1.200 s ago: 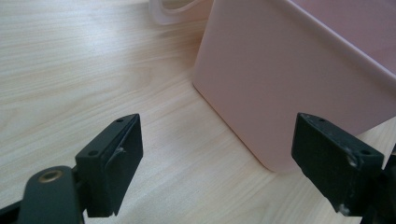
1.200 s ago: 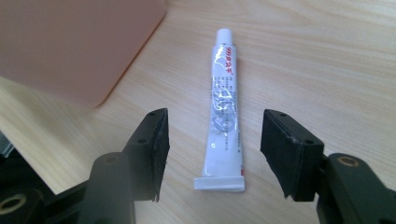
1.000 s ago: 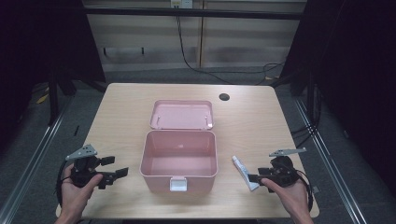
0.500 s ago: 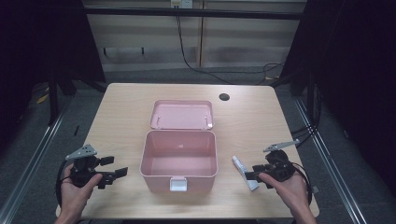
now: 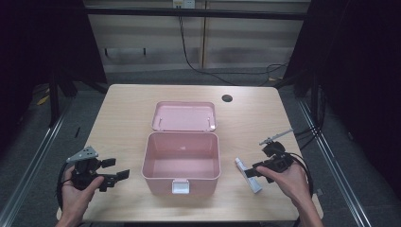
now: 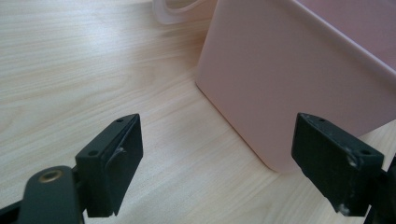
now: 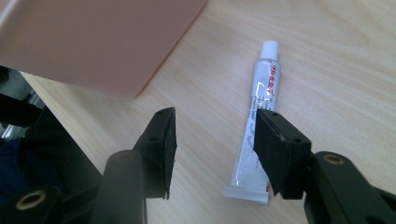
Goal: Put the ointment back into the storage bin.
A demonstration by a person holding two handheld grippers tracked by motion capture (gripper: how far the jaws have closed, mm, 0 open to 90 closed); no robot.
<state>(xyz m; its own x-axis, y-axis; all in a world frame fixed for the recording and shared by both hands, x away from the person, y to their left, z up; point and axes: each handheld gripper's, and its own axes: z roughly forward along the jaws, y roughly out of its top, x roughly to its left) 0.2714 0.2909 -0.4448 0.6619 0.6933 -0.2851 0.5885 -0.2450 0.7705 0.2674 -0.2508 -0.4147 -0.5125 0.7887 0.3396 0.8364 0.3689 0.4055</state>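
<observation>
A white tube with red print and a white cap lies flat on the wooden table, to the right of an open pink box. My right gripper hovers over the tube's flat end. Its jaws have just been closing part way and stand open, with bare wood between them and the tube partly under one pad. My left gripper rests open to the left of the box, holding nothing.
The box's pink lid lies flat just behind it. A dark round hole sits in the table near its far right corner. Cables trail past the table's right edge.
My right gripper has lifted slightly and shifted toward the tube, its jaws narrower than a second ago. The left gripper, box and tube have not moved.
</observation>
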